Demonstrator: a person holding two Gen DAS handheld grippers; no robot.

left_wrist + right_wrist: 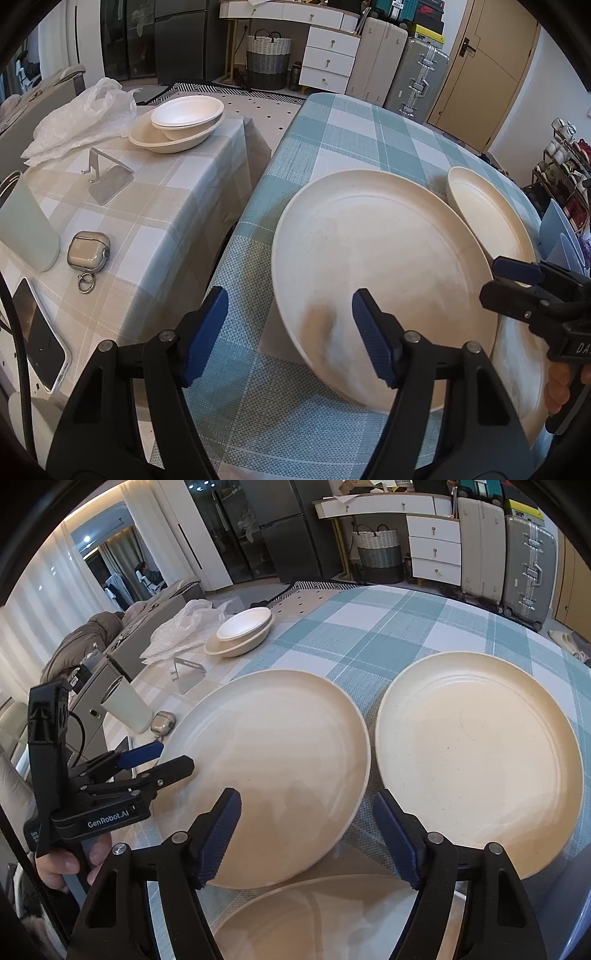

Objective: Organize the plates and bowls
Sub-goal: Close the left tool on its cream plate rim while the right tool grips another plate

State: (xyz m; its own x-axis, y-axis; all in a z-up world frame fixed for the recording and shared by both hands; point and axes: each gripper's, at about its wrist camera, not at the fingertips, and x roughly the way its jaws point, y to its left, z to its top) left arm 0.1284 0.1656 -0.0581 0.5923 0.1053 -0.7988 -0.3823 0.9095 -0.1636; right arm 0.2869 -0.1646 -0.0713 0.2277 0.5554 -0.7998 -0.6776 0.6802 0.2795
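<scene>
Left hand-held gripper (pixel 290 334): jaws parted, nothing between the pads; its right finger (pixel 371 338) overlaps the near-left rim of the large cream plate (pixel 384 258) at centre frame, its left finger over bare cloth; contact cannot be told. Right hand-held gripper (pixel 306 836): also parted and empty, straddling the near-right edge of that same plate (pixel 273 760), with a second plate (pixel 480 746) just beside it at right and a third plate (pixel 332 915) at the bottom edge. All sit on the blue-check bench (pixel 347 133). Stacked bowls (pixel 184 118) rest well apart at upper left on a beige-check bench (pixel 155 206). Risks, as judged: two grippers on one thin rim may pinch unevenly, tilting or skidding the plate on the cloth; a pad could slip off the shallow lip; the plate could knock its neighbour; it lies close to the gap between benches and could tip over that edge.
</scene>
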